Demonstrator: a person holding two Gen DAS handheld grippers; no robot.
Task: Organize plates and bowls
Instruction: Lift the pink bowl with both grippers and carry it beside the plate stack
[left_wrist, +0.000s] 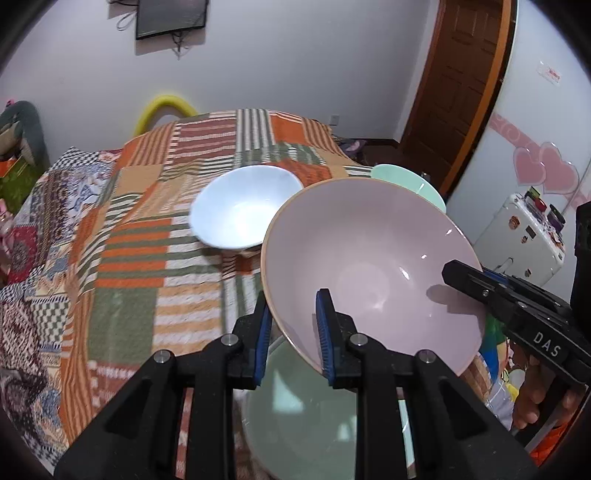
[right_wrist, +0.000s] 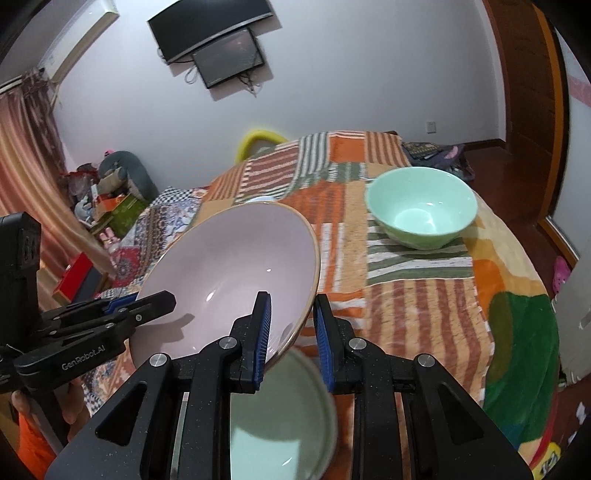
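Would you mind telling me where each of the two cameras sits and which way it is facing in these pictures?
Left wrist view: sits on the left gripper, looks down over the pink bowl to a white bowl; the right gripper and a hand show at right.
Right wrist view: sits on the right gripper, looks down over the pink bowl to a mint bowl; the left gripper shows at left.
Shared: both grippers on the pink bowl's rim, a green plate beneath, the patchwork cloth.
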